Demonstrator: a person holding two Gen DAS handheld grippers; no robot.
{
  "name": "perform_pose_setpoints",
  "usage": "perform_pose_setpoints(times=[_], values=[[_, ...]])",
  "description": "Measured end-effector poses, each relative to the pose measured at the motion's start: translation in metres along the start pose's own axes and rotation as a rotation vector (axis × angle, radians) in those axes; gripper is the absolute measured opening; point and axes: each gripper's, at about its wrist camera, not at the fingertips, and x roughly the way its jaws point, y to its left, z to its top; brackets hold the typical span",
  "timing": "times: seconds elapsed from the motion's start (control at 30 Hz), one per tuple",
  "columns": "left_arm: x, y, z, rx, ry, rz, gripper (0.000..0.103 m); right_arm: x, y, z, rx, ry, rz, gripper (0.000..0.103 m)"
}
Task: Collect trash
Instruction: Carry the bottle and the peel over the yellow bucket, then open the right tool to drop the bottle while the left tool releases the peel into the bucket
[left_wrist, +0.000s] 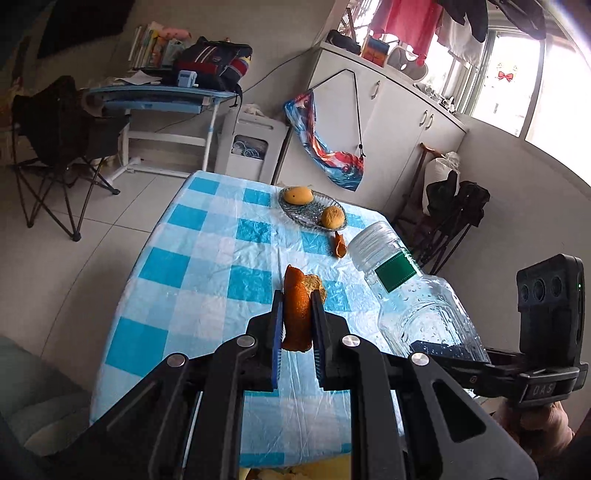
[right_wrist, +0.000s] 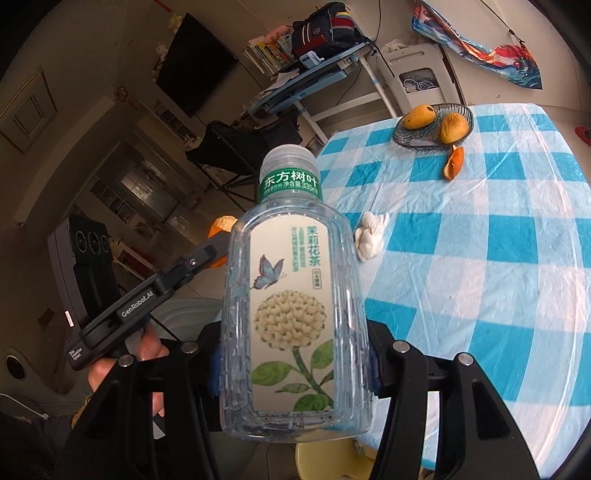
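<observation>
The left gripper pinches an orange peel nearly closed; the right gripper, spread wide, clamps an empty tea bottle, both lifted clear of the counter for carrying to disposal.

"东方树叶" and "茉莉花茶" on the bottle; "GenRobot.AI" on the left tool.

Pale tiled floor, white cabinets, bright window, blue desk, folding chair.
</observation>
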Motion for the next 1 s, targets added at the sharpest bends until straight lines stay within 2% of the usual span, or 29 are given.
perform_pose_setpoints(times=[0.23, 0.47, 0.67, 0.8, 0.93, 1.0], values=[[-0.032, 0.001, -0.040, 0.008, 0.030, -0.009, 0.013, -0.015, 0.016, -0.059, 0.074, -0.016, 0.019, 0.055], [-0.056, -0.006, -0.072, 0.018, 0.066, -0.032, 0.013, -0.005, 0.023, -0.105, 0.118, 0.049, -0.015, 0.055], [-0.060, -0.015, -0.101, 0.032, 0.146, -0.042, 0.013, 0.014, 0.020, -0.120, 0.126, 0.128, -0.098, 0.055], [-0.056, -0.025, -0.122, 0.070, 0.227, -0.040, 0.013, 0.028, 0.018, -0.130, 0.121, 0.199, -0.150, 0.057], [-0.047, -0.032, -0.138, 0.108, 0.330, -0.059, 0.014, 0.028, 0.018, -0.129, 0.094, 0.199, -0.203, 0.063], [-0.042, -0.036, -0.143, 0.134, 0.355, -0.046, 0.016, 0.025, 0.016, -0.127, 0.099, 0.186, -0.218, 0.066]])
